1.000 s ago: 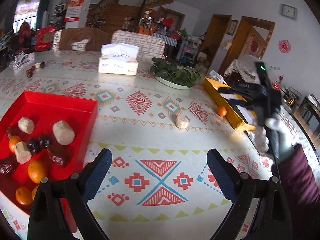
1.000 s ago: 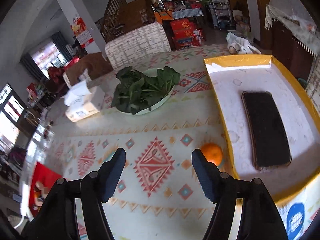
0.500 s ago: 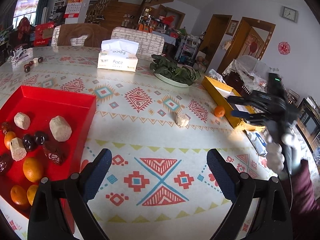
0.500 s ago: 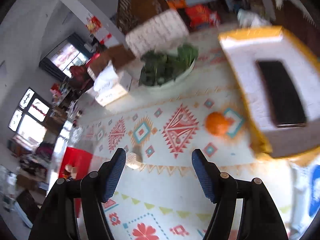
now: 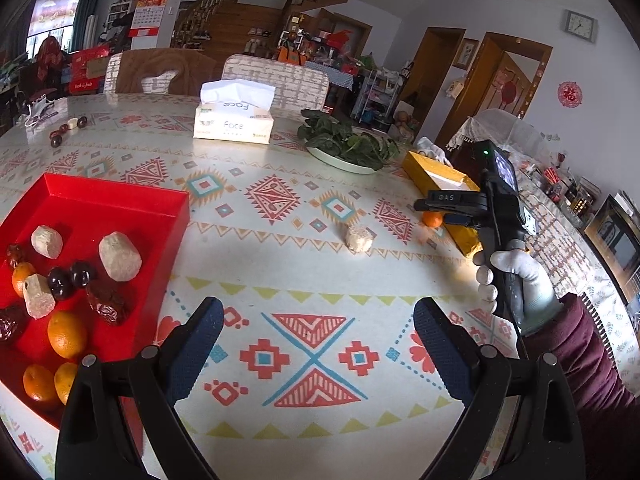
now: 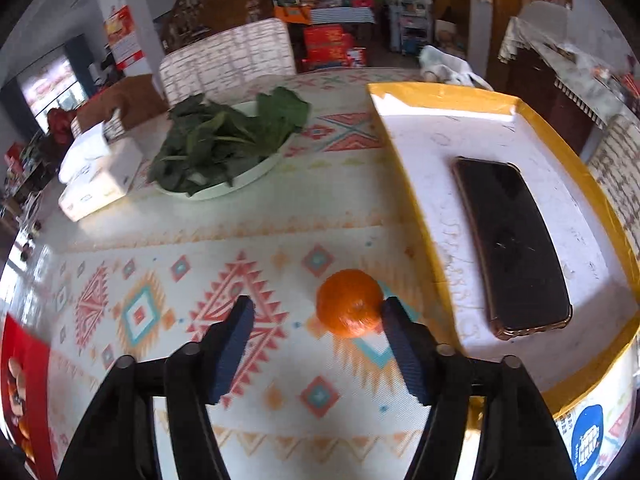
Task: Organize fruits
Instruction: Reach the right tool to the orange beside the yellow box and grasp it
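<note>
Tablecloth: orange [image 6: 349, 303] beside yellow tray [image 6: 416, 216], phone [image 6: 512, 248] inside.

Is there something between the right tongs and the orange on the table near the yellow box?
Nothing visible is in the way. The right tongs are open, and the orange lies on the tablecloth just ahead of them, near the right-hand finger. The yellow box stands close beside the orange, not in front of it.

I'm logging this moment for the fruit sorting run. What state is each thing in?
left gripper: open, empty
right gripper: open around the orange
orange: on the table, ungripped
red tray: holds fruit
phone: screen dark
tissue box: open
</note>
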